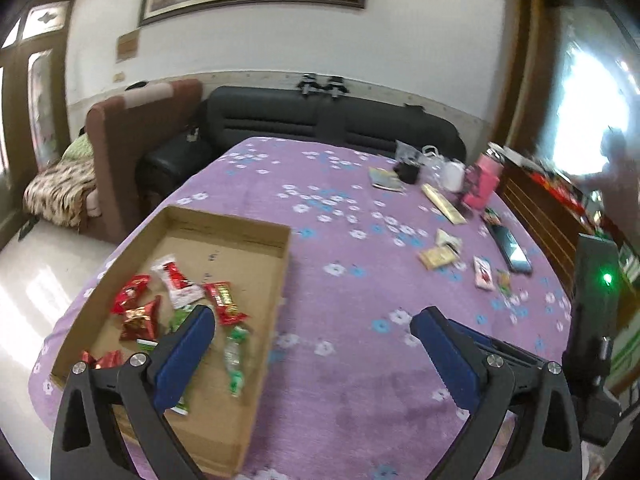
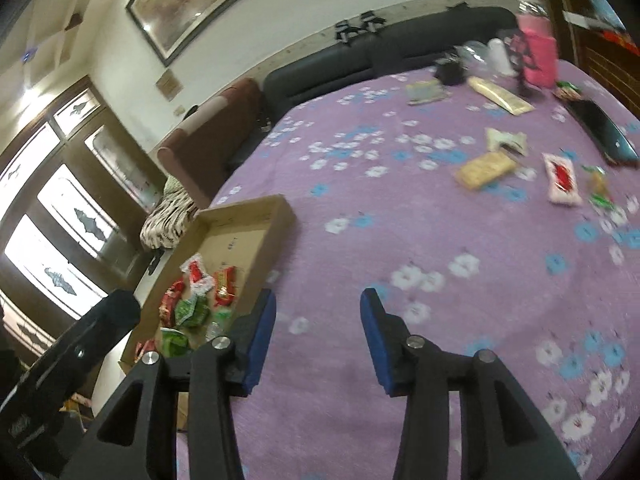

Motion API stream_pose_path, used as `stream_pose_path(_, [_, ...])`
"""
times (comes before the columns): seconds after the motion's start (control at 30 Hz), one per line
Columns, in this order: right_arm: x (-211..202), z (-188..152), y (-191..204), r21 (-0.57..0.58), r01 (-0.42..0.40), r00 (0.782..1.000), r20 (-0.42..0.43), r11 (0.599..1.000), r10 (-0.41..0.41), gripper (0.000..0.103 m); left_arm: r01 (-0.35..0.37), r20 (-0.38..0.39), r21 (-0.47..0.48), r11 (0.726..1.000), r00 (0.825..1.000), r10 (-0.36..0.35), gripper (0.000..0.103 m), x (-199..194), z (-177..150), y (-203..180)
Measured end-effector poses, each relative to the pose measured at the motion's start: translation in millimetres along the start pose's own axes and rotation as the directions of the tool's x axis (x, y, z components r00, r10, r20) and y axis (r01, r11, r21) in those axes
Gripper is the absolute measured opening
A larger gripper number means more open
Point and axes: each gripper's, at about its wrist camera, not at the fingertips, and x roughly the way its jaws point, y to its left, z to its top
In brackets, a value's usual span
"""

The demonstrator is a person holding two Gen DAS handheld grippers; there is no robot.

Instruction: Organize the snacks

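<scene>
A shallow cardboard box (image 1: pixel 224 224) sits at the left on a purple flowered tablecloth (image 1: pixel 344 288); it also shows in the right wrist view (image 2: pixel 256 208). Inside lie several red and green snack packets (image 1: pixel 176 280) (image 2: pixel 224 284). More snacks lie loose at the right: a tan packet (image 1: pixel 436 257) (image 2: pixel 486 169), a white-and-red packet (image 1: pixel 483 273) (image 2: pixel 563 178) and small candies (image 2: pixel 598 190). My left gripper (image 1: pixel 310 318) is open and empty, above the box's right edge. My right gripper (image 2: pixel 318 300) is open and empty, above the cloth right of the box.
A phone (image 1: pixel 512 246) (image 2: pixel 602 132), a pink bottle (image 1: pixel 482 180) (image 2: pixel 538 54), a white cup (image 1: pixel 454 176), a long tan packet (image 1: pixel 444 202) and a booklet (image 1: pixel 386 179) stand at the far right. A dark sofa (image 1: pixel 332 120) lies behind the table.
</scene>
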Motion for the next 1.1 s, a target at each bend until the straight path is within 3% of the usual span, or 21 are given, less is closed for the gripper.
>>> stream_pose_path(0.27, [-15.7, -8.0, -24.7, 0.057, 0.032, 0.999, 0.026, 0.998, -0.034, 0.044, -0.003, 0.033, 0.084, 0.997, 0.999, 0.0, 0.102, -9.6, -12.8, -36.2])
stream_pose_path(0.57, [-14.0, -13.4, -40.9, 0.089, 0.07, 0.997, 0.026, 0.994, -0.072, 0.044, -0.102, 0.089, 0.138, 0.985, 0.992, 0.091, 0.102, -11.3, -19.9, -45.6])
stream_pose_path(1.1, [-5.3, -15.5, -39.1, 0.087, 0.084, 0.996, 0.006, 0.993, -0.085, 0.044, -0.069, 0.005, 0.095, 0.993, 0.998, 0.069, 0.102, 7.4, -24.4, -33.5])
